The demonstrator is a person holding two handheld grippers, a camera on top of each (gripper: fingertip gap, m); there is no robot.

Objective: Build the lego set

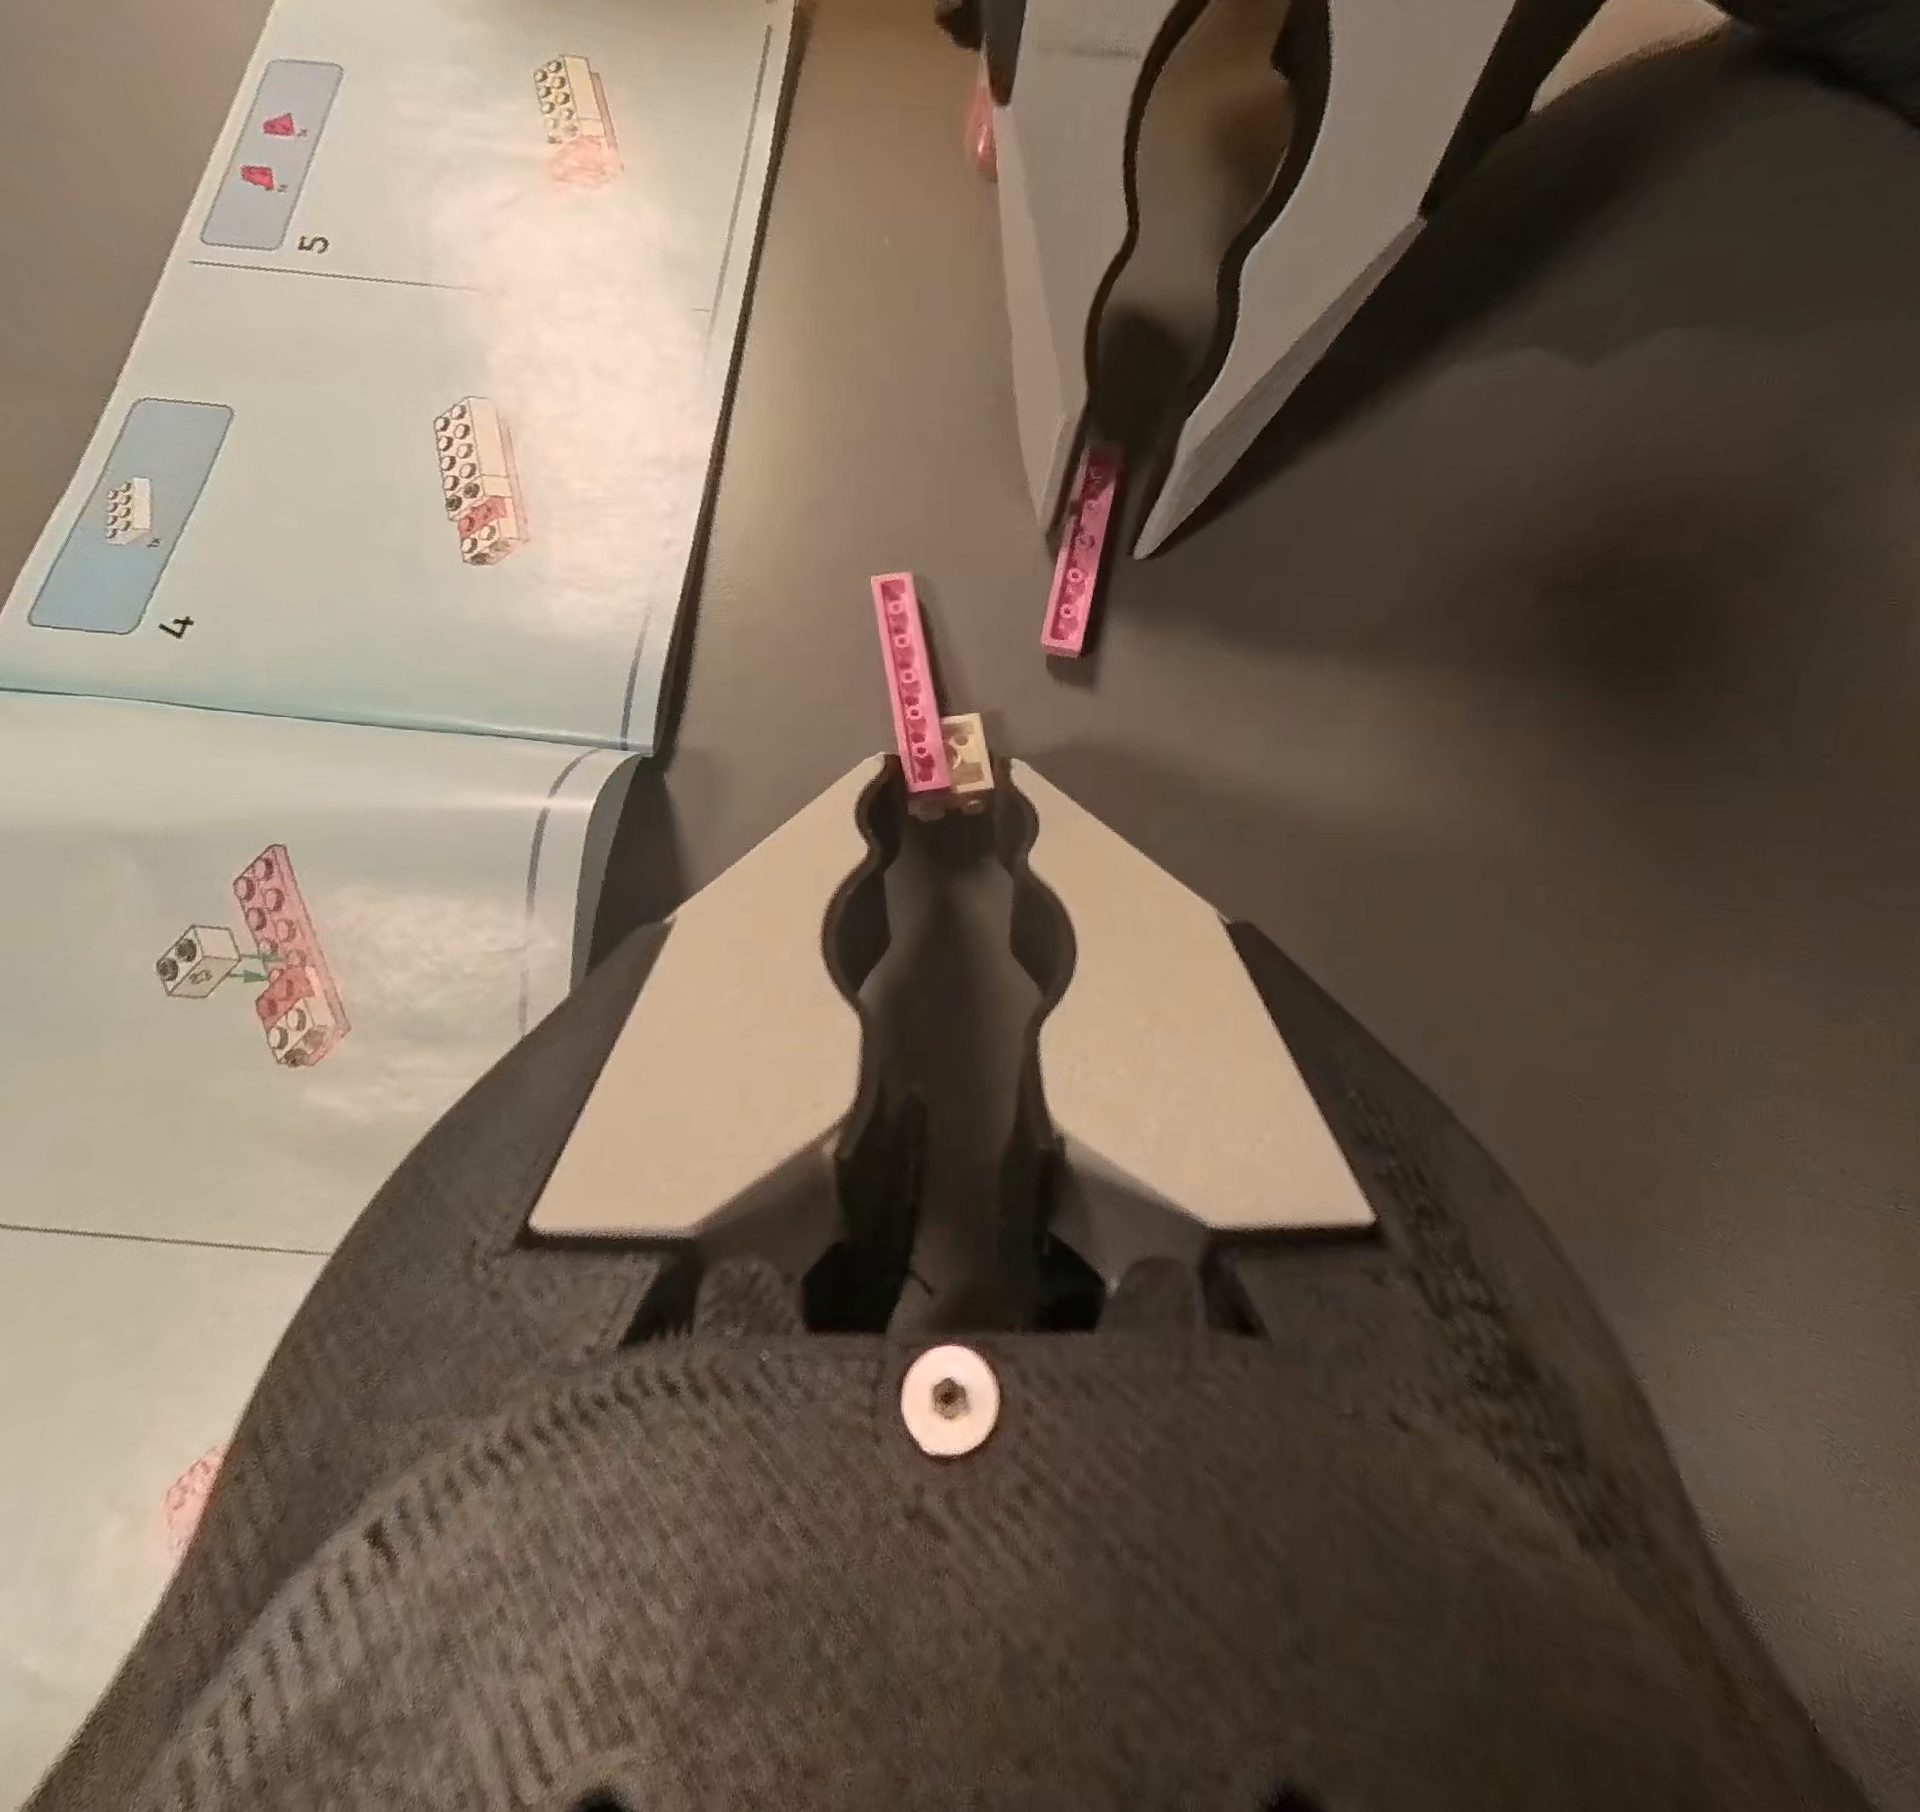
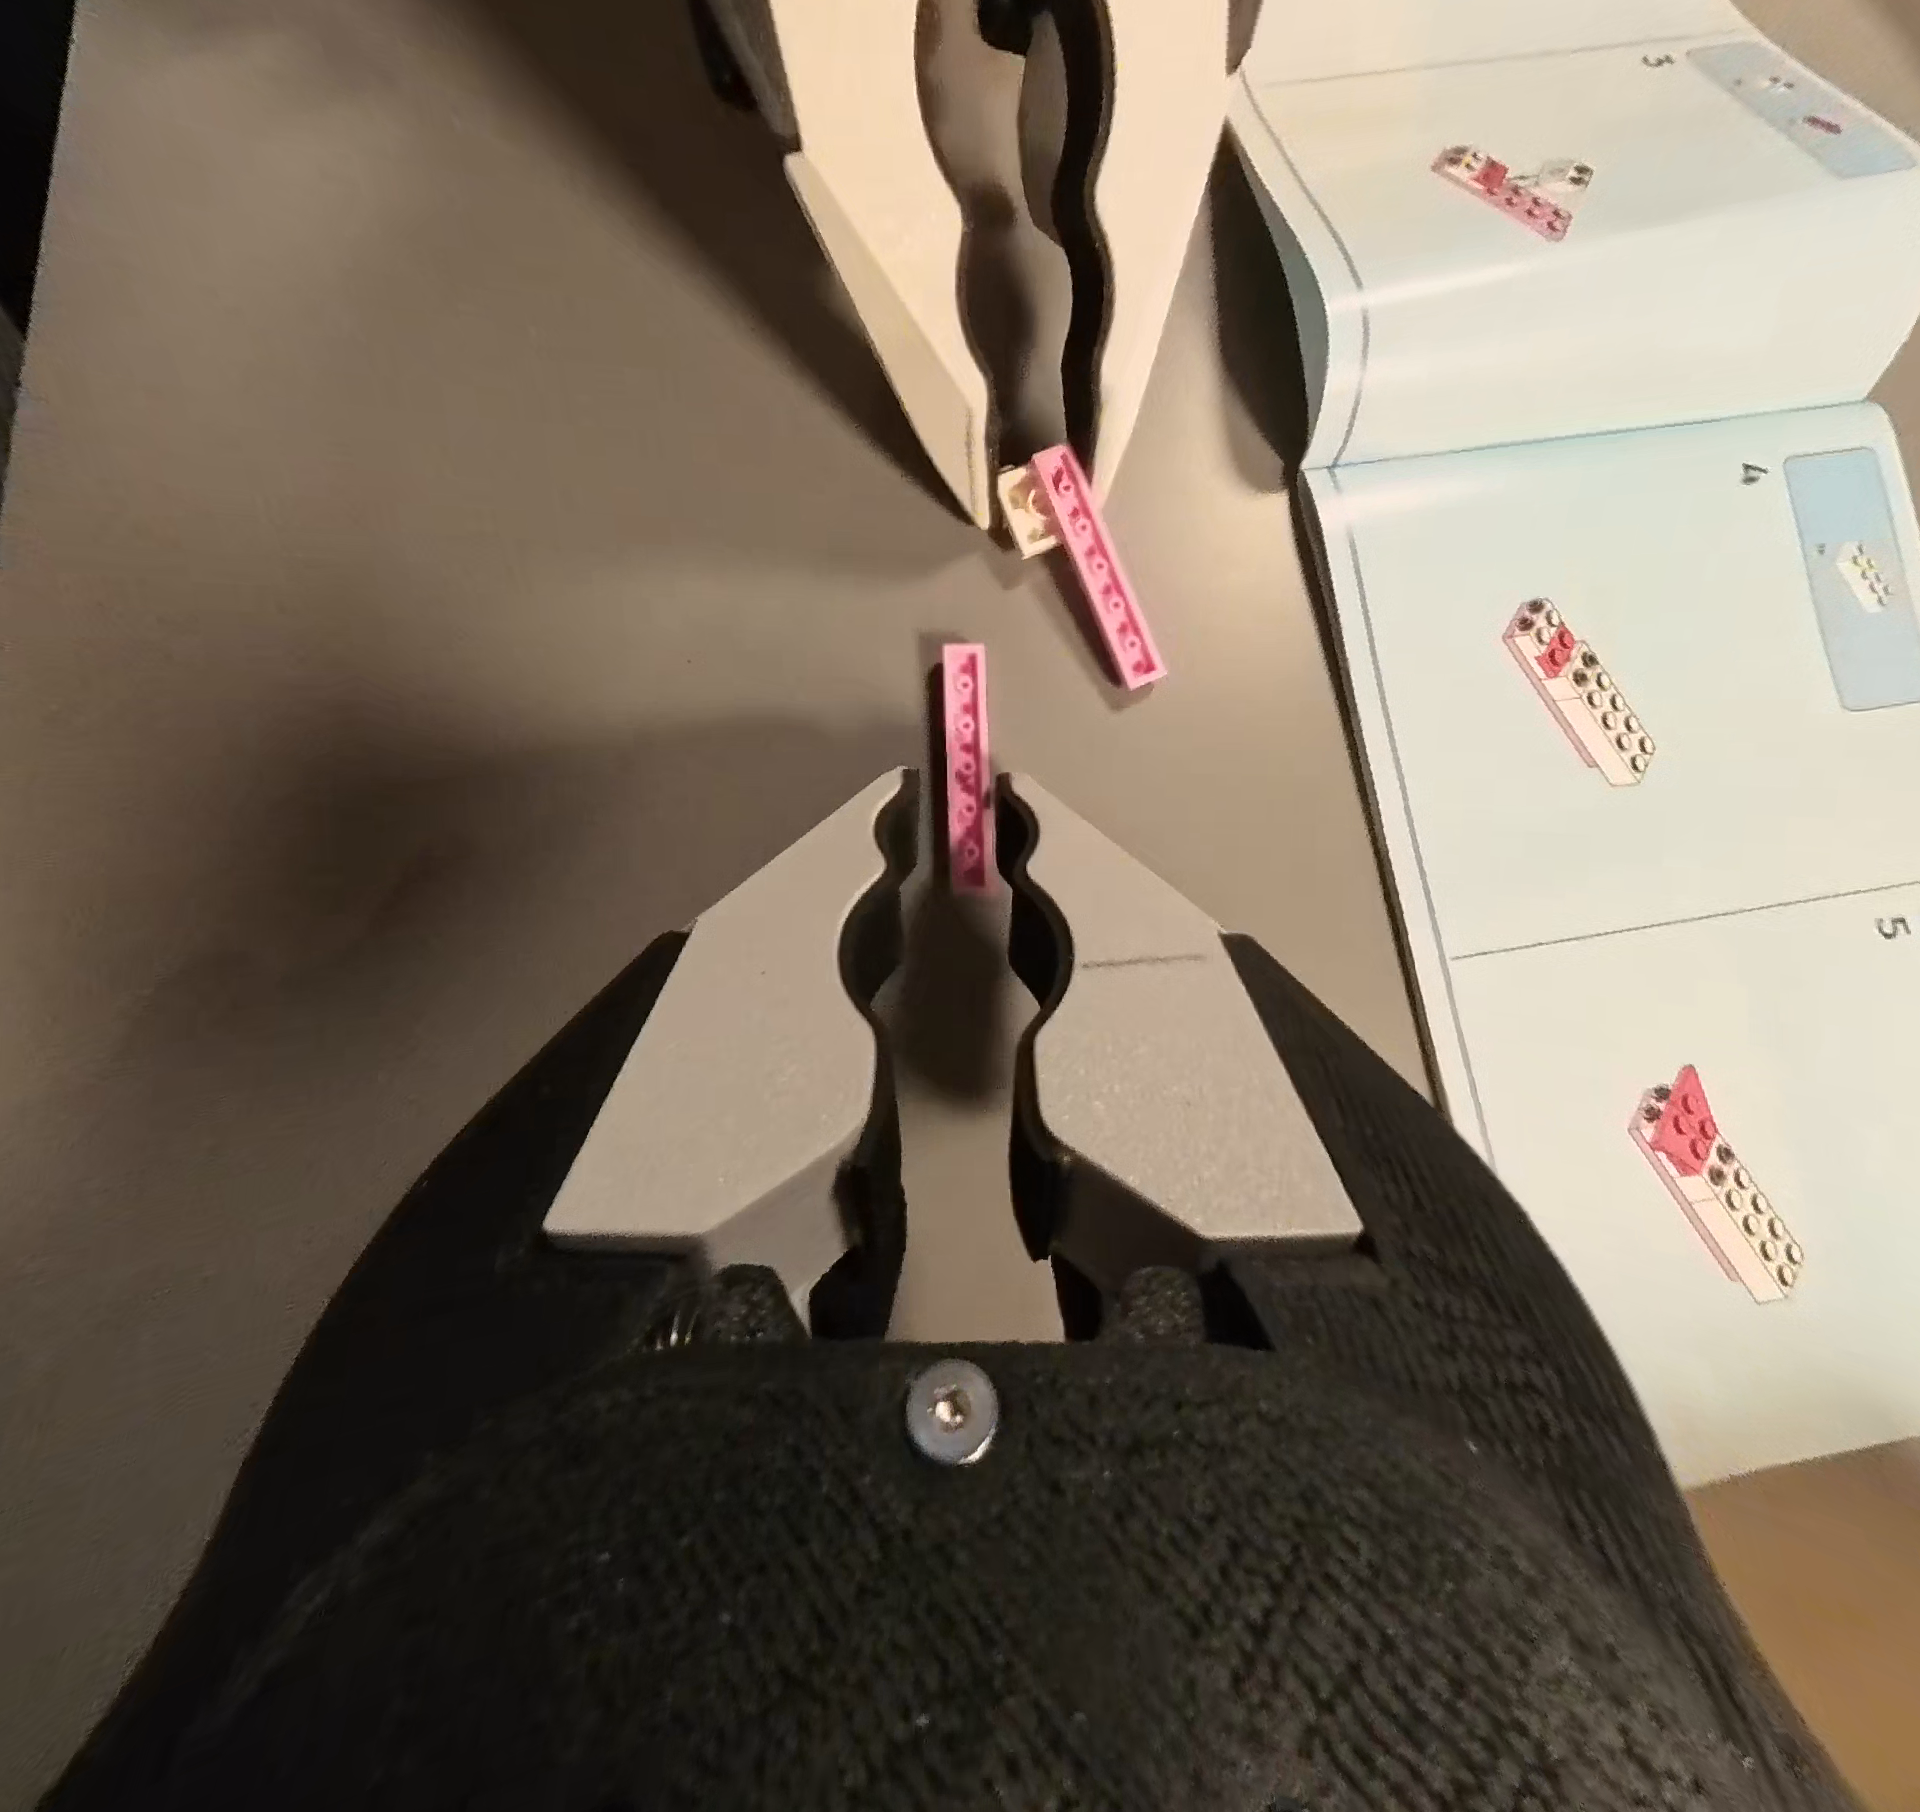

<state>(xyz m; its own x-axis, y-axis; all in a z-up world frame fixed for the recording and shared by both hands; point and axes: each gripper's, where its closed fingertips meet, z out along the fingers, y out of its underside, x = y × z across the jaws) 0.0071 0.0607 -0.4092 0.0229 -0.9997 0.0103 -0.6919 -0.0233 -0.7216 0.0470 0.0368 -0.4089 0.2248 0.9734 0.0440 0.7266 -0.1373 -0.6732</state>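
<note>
A dark grey-brown table [image 1: 1455, 827] is shown under warm light, with an open pale blue instruction booklet [image 1: 416, 412] of brick-building diagrams lying flat on it, to the left in the left wrist view and to the right in the right wrist view.

The left gripper [image 1: 951, 775] is seen clenched on a small assembly: a long pink plate [image 1: 909, 682], underside up, joined at its near end to a small cream brick [image 1: 971, 749]. Both fingertips are pressed against the sides of this pair, and the plate's far end projects forward beyond them. The same assembly is visible in the right wrist view at the tips of the opposing gripper.

The right gripper [image 2: 951, 786] is seen with a second pink plate [image 2: 968, 765] between its fingers [image 2: 1029, 806]. This plate lies close against the right-hand finger, while a visible gap is left on the other side, so the jaws are read as released. The two pink plates are near each other, not touching.
</note>
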